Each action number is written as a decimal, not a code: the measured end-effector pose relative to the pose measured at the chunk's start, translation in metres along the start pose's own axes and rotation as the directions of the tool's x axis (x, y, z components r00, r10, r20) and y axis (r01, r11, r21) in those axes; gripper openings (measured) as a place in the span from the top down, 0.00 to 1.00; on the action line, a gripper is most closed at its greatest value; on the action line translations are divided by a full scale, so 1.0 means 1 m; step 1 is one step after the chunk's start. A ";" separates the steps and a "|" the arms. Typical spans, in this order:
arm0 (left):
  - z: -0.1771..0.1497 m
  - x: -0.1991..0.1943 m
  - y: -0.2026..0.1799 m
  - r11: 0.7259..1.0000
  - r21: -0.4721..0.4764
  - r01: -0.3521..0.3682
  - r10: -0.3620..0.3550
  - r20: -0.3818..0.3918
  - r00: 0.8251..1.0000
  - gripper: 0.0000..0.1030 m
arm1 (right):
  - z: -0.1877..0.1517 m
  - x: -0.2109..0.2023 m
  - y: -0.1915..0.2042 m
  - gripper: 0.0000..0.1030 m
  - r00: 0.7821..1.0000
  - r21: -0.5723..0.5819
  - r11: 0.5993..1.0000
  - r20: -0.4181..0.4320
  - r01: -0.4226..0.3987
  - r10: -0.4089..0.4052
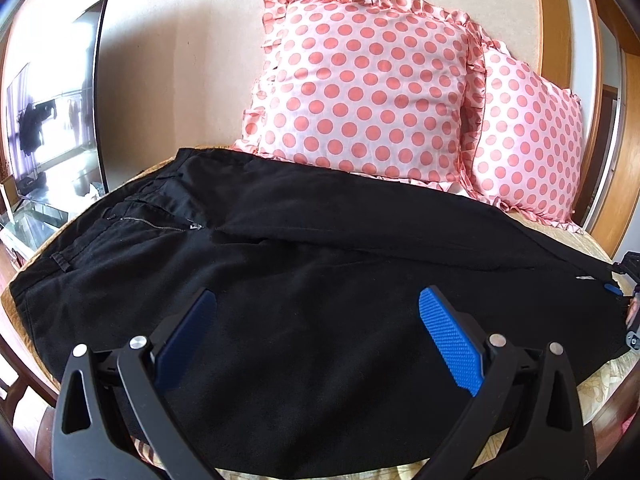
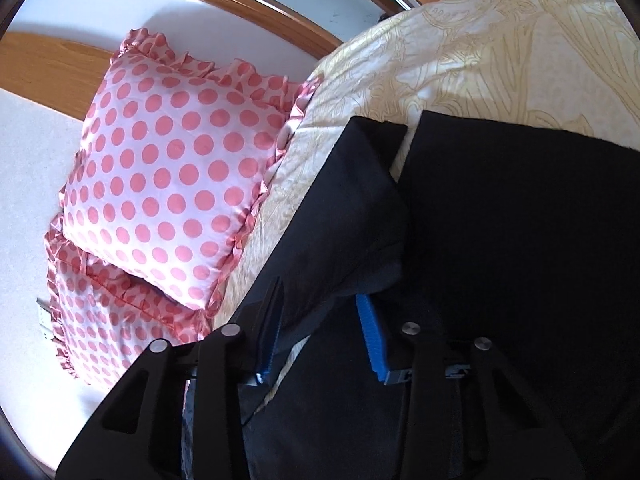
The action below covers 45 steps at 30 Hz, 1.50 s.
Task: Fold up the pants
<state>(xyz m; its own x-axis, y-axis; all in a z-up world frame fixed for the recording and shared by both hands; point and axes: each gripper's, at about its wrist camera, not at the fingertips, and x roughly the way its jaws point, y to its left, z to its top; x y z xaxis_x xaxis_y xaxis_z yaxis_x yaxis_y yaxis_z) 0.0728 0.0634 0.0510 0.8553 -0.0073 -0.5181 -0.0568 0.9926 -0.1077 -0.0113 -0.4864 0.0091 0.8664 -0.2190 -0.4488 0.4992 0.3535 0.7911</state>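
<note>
Pants (image 1: 320, 264) flat on bed; left tongs (image 1: 316, 320) spread, right tongs (image 2: 320, 308) pinching pant leg.

your left wrist view sits low over the near edge of the bed (image 1: 592, 240), facing across the black pants (image 1: 280, 320) toward the wall and the two polka-dot pillows (image 1: 360, 88), with a tv (image 1: 60, 120) off to its left. your right wrist view is rolled sideways, close in over the pant legs by the bed's end. both views share the pants, the pillows and the yellow bedcover (image 2: 480, 48).
</note>
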 end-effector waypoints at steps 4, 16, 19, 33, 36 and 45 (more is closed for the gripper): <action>0.001 0.000 0.000 1.000 0.003 -0.030 0.030 0.002 1.000 0.02 | 0.003 0.010 -0.005 0.89 1.000 0.003 1.000 -0.001 0.011 -0.011; 0.022 -0.008 0.010 0.998 -0.021 -0.065 0.066 0.050 0.997 0.02 | 0.006 -0.056 -0.027 0.98 0.988 -0.042 0.995 0.120 -0.088 0.093; 0.033 -0.002 0.011 0.997 -0.022 -0.070 0.071 0.042 0.997 0.02 | 0.004 -0.057 -0.034 0.98 0.992 -0.039 0.995 0.090 -0.087 0.090; 0.044 0.003 -0.010 0.998 0.043 -0.034 0.033 0.032 0.999 0.02 | -0.006 -0.055 -0.047 0.82 0.994 0.043 0.996 -0.068 -0.078 0.081; 0.042 0.003 -0.017 0.995 0.088 -0.045 0.041 0.046 0.998 0.02 | -0.006 -0.056 -0.043 0.75 0.995 0.048 0.996 -0.067 -0.070 0.073; 0.039 0.010 -0.010 0.998 0.053 0.032 -0.032 -0.004 0.999 0.02 | -0.001 -0.042 -0.039 0.71 0.990 0.062 0.989 -0.041 -0.134 0.136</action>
<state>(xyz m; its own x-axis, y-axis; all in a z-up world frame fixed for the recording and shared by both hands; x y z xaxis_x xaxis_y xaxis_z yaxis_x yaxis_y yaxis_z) 0.1017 0.0580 0.0799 0.8547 -0.0390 -0.5176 -0.0021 0.9969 -0.0785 -0.0672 -0.4900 -0.0034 0.9262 -0.1314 -0.3534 0.3771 0.3223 0.8683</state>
